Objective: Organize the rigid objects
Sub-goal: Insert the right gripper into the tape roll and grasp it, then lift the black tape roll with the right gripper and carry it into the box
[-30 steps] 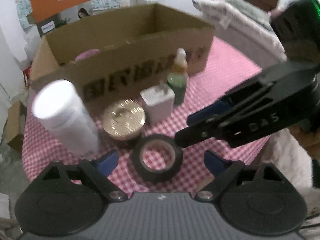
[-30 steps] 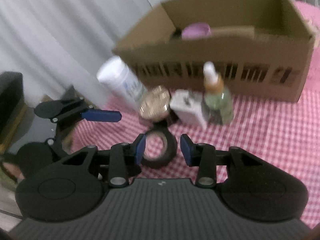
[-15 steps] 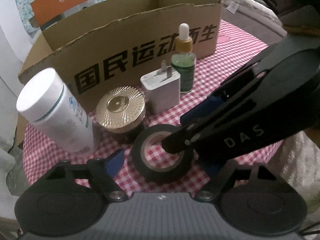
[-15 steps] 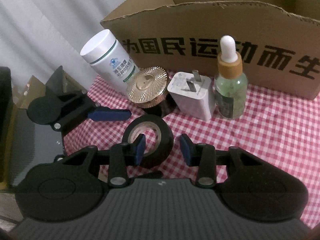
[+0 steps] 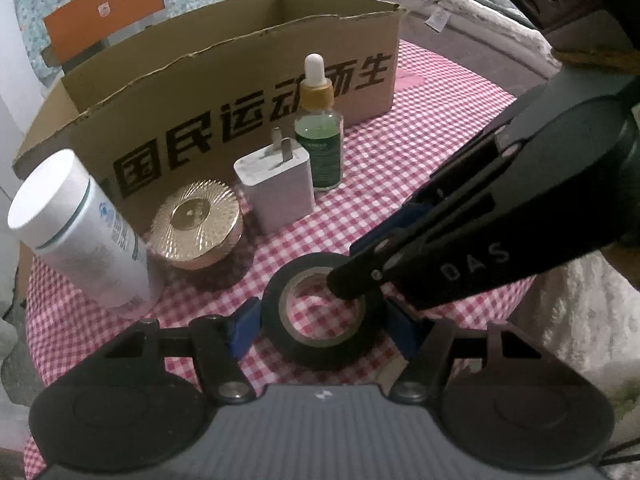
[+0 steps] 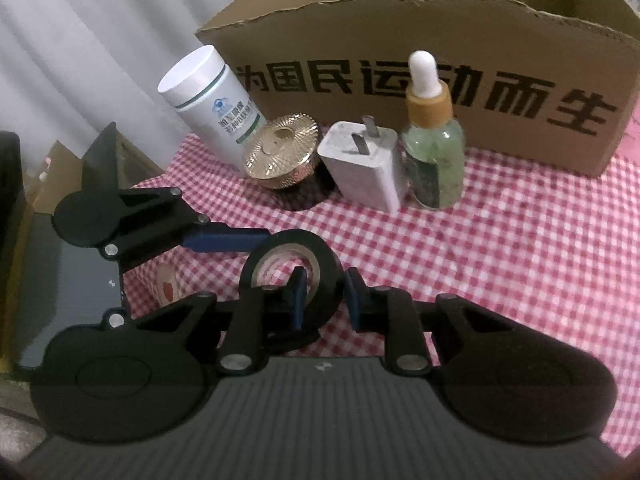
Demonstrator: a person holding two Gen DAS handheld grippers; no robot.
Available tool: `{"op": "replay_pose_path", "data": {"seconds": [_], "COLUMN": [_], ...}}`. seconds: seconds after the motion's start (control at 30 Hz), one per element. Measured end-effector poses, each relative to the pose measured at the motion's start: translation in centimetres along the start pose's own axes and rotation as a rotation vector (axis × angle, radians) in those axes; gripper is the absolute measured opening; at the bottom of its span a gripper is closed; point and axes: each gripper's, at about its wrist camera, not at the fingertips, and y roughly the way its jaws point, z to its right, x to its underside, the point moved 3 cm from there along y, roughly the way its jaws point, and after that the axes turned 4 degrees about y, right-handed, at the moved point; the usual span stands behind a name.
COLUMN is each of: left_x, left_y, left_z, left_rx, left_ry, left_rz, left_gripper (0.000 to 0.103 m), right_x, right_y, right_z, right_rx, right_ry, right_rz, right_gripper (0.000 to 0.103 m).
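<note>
A black tape roll [image 5: 320, 312] lies near the front edge of the red-checked table [image 5: 420, 160]. My left gripper [image 5: 324, 328] is open, its blue pads on either side of the roll's outer wall. My right gripper [image 6: 324, 296] has one pad inside the roll's hole and one outside, pinching the roll's wall [image 6: 328, 264]; it reaches in from the right in the left wrist view [image 5: 352, 280]. Behind stand a white bottle [image 5: 76, 232], a gold lid [image 5: 196, 224], a white charger [image 5: 276, 184] and a green dropper bottle [image 5: 320, 136].
An open cardboard box [image 5: 240, 92] with black lettering stands behind the row of objects. The table's front edge lies just under both grippers. White curtains [image 6: 80, 40] hang at the left in the right wrist view.
Both grippers have moved in to the tape roll. The left pads now flank it, and the right gripper has closed on the roll's wall.
</note>
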Motion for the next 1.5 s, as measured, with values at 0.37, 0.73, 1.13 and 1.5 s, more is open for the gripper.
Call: {"op": "replay_pose_path", "data": {"seconds": [0.37,0.73,1.13,1.5], "left_x": [-0.5,-0.9,-1.8,-2.3], "left_y": [0.4,-0.9,-3.2,-5.6], "left_z": [-0.2,-0.1,0.1,0.2], "left_rx": [-0.005,-0.022,-0.072,-0.126], "left_ry": [-0.034,-0.035,-0.007,0.014], "left_rz": [0.0,0.016,0.066,0.121], "left_gripper": [0.068,0.068,0.068,0.068], "right_x": [0.4,0.4,-0.3,-0.8], "right_y": [0.6,0.0,-2.3,-4.2], "right_z": [-0.5,-0.7,-1.8,-3.2], "right_rx": [0.016,0.002,0.001,0.003], "right_ry": [-0.046,-0.027,-0.059,-0.101], "right_rz": [0.032,0.055,0.116,0.172], "right_gripper": [0.019,0.019,0.019,0.019]}}
